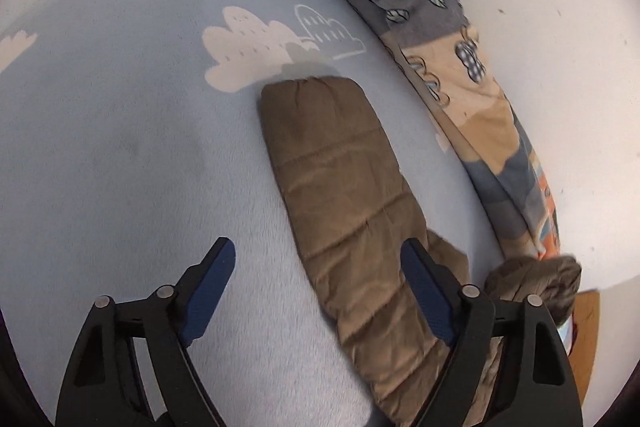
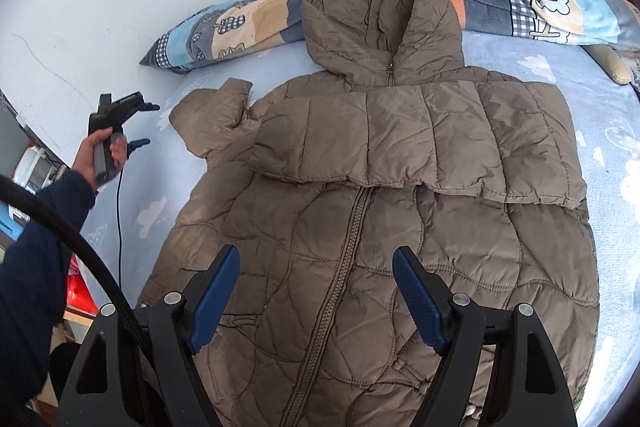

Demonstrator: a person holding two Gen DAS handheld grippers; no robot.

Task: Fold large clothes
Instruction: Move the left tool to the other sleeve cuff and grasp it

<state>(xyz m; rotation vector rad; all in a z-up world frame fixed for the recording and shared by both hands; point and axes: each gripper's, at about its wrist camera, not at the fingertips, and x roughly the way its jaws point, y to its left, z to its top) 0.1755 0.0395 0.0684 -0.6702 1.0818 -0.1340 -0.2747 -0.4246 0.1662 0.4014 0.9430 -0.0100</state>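
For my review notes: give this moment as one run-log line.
stage: second sleeve fold pending | jacket: flat on bed, one sleeve folded across chest | left gripper: open above unfolded sleeve | right gripper: open, empty, above hem

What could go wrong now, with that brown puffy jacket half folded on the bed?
Two risks, as I judge it. The left gripper stands open over the loose sleeve; its slick puffy fabric may slip from the pads. The other sleeve already lies folded across the jacket, and a tug on the loose one might drag it askew. The black cable below the left hand could also snag.
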